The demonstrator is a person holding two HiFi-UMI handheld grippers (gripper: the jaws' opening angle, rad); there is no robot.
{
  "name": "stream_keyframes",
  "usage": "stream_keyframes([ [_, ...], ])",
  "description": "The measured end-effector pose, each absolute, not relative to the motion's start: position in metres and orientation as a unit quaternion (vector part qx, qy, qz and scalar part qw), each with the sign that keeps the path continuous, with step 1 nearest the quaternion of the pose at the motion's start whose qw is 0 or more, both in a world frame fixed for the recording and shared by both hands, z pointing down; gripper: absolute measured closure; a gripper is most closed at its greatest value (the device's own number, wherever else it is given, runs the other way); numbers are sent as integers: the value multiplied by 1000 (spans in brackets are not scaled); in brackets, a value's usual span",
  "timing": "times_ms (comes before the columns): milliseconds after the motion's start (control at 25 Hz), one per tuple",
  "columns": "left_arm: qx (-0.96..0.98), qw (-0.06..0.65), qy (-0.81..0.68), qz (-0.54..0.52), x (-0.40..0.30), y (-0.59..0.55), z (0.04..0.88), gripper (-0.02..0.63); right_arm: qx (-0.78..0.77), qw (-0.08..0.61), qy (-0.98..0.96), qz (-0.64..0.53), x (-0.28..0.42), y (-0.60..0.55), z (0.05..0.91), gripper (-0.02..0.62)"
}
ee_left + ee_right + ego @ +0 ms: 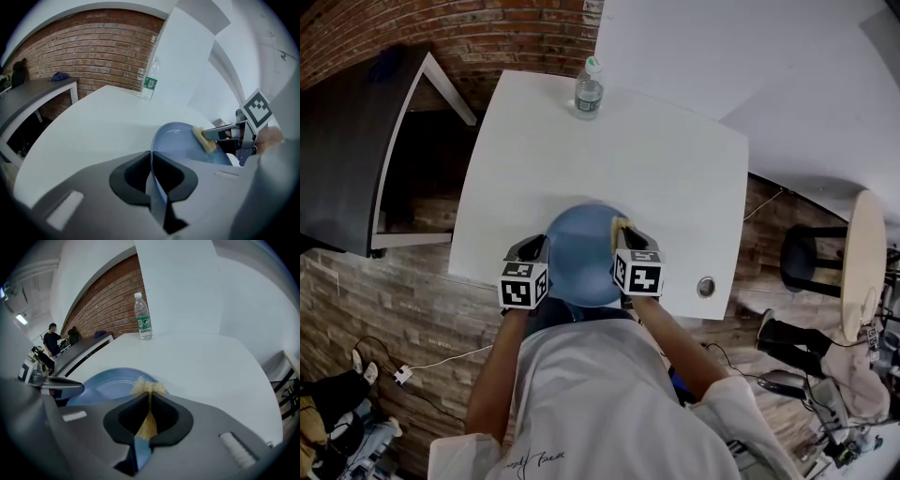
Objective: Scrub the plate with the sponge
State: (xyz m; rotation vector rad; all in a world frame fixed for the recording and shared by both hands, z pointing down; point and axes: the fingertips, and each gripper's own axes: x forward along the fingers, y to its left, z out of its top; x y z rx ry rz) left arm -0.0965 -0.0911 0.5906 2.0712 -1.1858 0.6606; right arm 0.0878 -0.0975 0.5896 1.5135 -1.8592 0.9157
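My left gripper (532, 248) jaws clamp the plate (581, 258) rim; right gripper (628, 236) jaws pinch the sponge (620, 224) at the plate's opposite rim. Scrubbing looks barely begun, I judge

Left gripper (151, 165) tight on blue plate (182, 144)

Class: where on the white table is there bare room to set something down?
Free: the wide stretch between bottle and plate, and the table's right side. Crowded: the near edge, where the left gripper and right gripper hold plate and sponge.
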Motion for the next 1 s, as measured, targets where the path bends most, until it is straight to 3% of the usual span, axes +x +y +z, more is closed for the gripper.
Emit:
stream_keyframes([
  [1000,786,328,-453,264,-97,-88,591,581,536,305,-701,359,57,-113,604,581],
])
